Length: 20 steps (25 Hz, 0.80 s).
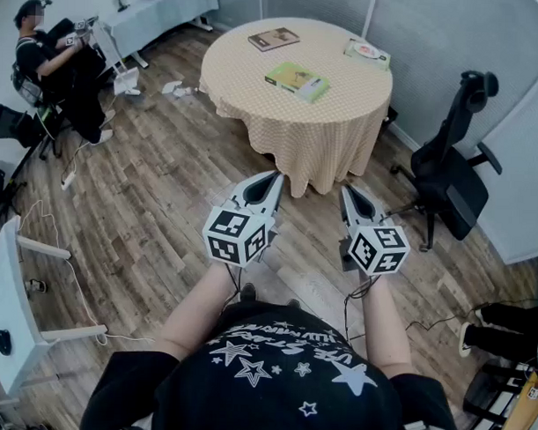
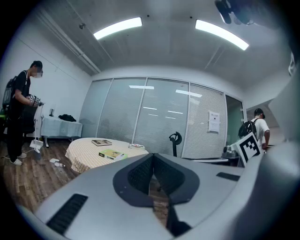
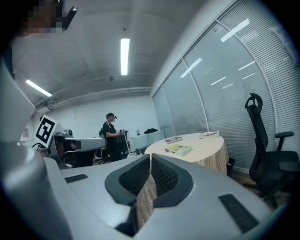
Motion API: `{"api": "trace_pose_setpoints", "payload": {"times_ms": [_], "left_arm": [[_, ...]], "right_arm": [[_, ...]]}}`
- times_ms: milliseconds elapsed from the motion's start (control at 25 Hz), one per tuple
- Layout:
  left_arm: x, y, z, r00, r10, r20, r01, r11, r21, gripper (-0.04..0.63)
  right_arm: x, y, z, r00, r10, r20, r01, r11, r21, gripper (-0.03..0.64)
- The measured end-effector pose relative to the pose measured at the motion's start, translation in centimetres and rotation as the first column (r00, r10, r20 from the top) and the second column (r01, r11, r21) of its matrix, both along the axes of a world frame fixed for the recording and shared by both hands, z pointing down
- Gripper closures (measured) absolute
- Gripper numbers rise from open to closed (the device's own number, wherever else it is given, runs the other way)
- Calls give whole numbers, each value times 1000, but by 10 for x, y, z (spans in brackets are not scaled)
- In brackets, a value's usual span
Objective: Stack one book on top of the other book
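Note:
Ahead stands a round table [image 1: 333,133] under a checked cloth. On it lie a green book [image 1: 297,81] near the middle, a brown book [image 1: 273,39] at the far left and a white book [image 1: 367,53] at the far right. The same green book [image 2: 112,153] [image 3: 178,149] and brown book [image 2: 101,142] [image 3: 174,139] show in both gripper views. My left gripper [image 1: 275,180] and right gripper [image 1: 348,193] are held side by side well short of the table, both shut and empty, pointing toward it.
A black office chair [image 1: 451,168] stands right of the table. A person [image 1: 58,66] sits at the far left beside a covered table [image 1: 157,16]. Cables and litter [image 1: 172,88] lie on the wooden floor. A glass partition runs behind the table.

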<state>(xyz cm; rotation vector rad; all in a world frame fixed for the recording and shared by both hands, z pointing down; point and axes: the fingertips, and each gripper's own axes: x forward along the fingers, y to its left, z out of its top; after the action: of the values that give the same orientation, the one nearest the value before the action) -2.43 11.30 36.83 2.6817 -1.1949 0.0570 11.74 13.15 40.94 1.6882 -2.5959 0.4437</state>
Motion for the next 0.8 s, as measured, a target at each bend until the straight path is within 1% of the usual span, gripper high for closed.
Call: {"api": "trace_pose_setpoints", "payload": {"times_ms": [200,400,800], "left_arm": [[5,10,1,1000,-3,13,3,1000,0,586],[12,19,0,999,-22,25,22,1000,9,586],[21,37,13,998,-52,35,52,999,-7,586]], "right_arm": [[2,7,0,1000,-15,15,15,1000,-2,584],[5,15,3,999,-51,15,51,999,-6,584],[17,36,19,997,-79,23,80,996,-26,584]]}}
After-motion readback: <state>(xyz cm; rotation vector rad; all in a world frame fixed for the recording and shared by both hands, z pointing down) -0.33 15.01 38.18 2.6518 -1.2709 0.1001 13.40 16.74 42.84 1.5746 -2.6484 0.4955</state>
